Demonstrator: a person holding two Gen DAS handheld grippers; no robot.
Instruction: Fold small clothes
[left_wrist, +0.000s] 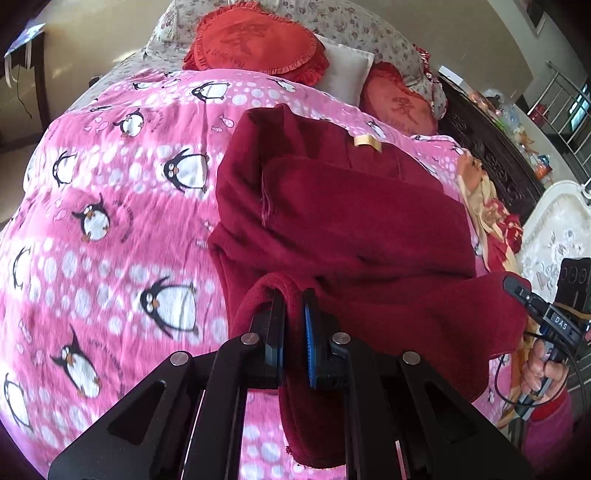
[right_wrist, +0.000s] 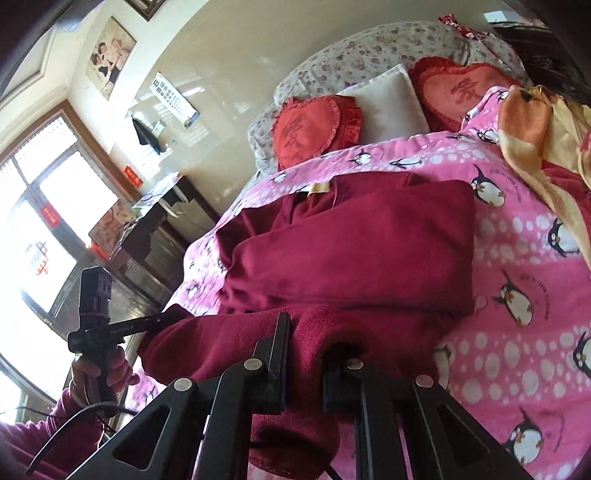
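Observation:
A dark red knit garment (left_wrist: 351, 221) lies partly folded on the pink penguin blanket (left_wrist: 110, 221), with a tan label (left_wrist: 367, 143) near its far edge. My left gripper (left_wrist: 294, 299) is shut on the garment's near edge and lifts it off the bed. In the right wrist view the same garment (right_wrist: 351, 251) lies ahead, and my right gripper (right_wrist: 306, 328) is shut on its near edge, cloth bunched between the fingers. Each gripper shows in the other's view: the right (left_wrist: 517, 291) and the left (right_wrist: 162, 319), both at the raised hem.
Two red heart cushions (left_wrist: 258, 40) and a white pillow (left_wrist: 345, 68) lie at the head of the bed. An orange-yellow cloth (right_wrist: 535, 140) lies on the blanket at the right. A dark cabinet (right_wrist: 159, 236) and window stand left of the bed.

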